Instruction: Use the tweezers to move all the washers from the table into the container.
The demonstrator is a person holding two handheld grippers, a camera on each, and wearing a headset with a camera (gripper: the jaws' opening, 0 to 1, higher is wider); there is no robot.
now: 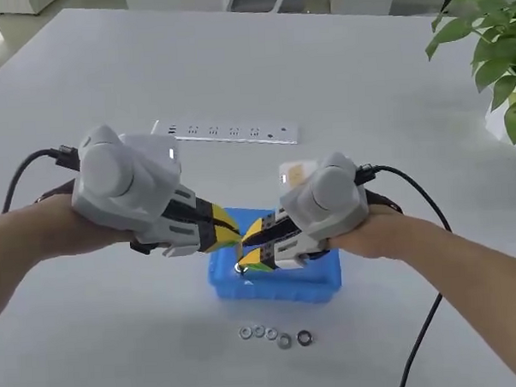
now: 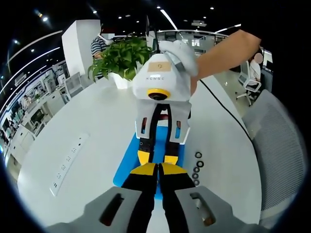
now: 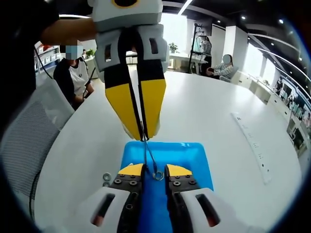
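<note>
We see the tweezers (image 3: 146,154) as two thin metal arms running down out of the left gripper (image 3: 142,135), whose yellow-tipped jaws are pressed together on their upper part. At the lower end the tips come together on one washer (image 3: 158,175), so the tweezers appear to be pinching it. We cannot tell whether it hangs free or touches the floor beneath. On either side of those tips stand the jaws of the right gripper (image 3: 154,169), with a gap left between them and the washer sitting in that gap. We cannot tell whether either jaw touches the tweezers. Directly under the tips lies the blue container (image 3: 194,160), a shallow rectangular tray on the white table (image 1: 365,94). Past the container's near edge in the head view, apart from the tweezers, the loose washers (image 1: 273,334) lie in a short row on the table, five of them close together. On the far side of the container from the tweezers a white power strip (image 1: 229,130) lies flat, and further off to the right we see the leaves of a green plant (image 1: 491,46)
</note>
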